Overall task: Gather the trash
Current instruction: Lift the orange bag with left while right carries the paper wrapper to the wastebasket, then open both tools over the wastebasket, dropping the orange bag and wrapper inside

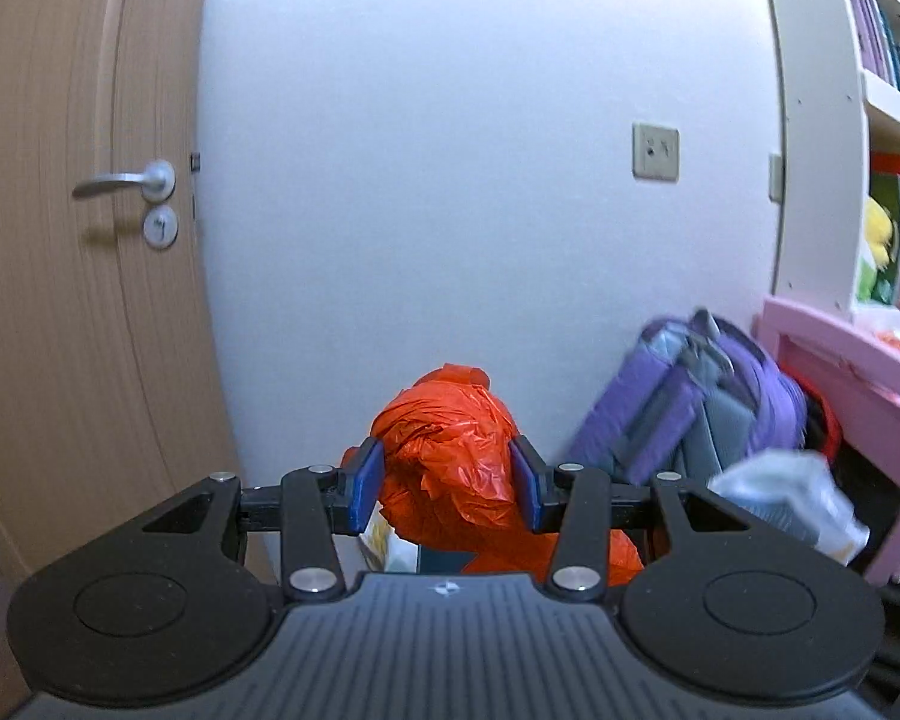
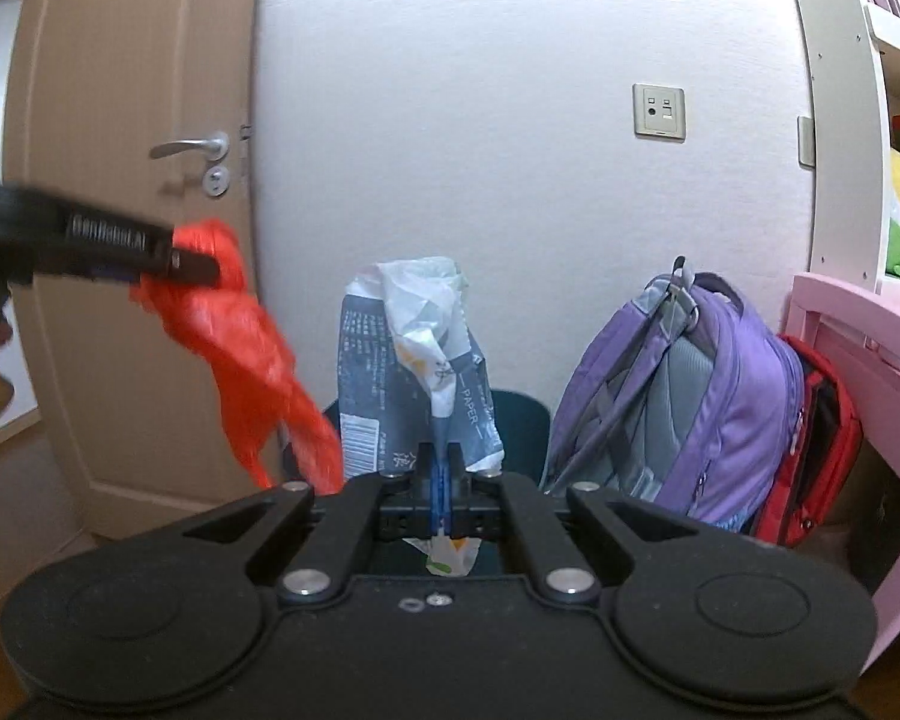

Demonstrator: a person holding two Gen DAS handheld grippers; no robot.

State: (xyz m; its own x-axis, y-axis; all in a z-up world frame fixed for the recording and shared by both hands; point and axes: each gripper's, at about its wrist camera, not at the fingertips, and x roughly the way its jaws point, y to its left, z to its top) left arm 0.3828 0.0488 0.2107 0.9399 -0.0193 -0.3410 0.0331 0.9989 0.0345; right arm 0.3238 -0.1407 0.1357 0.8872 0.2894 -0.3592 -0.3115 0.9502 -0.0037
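A: So, the red bag (image 2: 240, 336) hangs by its gathered top from the left gripper (image 1: 447, 483), long axis near vertical, mouth end up, body sagging toward the dark bin (image 2: 516, 414).

B: And its jaws?

A: Narrowed on bunched red plastic, holding it. The right gripper (image 2: 442, 468) has its jaws pressed shut on a wrapper (image 2: 414, 348), a grey-and-white printed packet standing upright above the bin, long axis vertical too.

B: Which step, would you say?

A: Gathering, I'd judge: bag lifted, wrapper in hand, not yet inside. Next calls for opening the bag's mouth and lowering the wrapper in.

B: Surroundings?

A: Backpack (image 2: 690, 396) just right of the bin against the wall (image 2: 510, 180); door (image 2: 132, 180) left.
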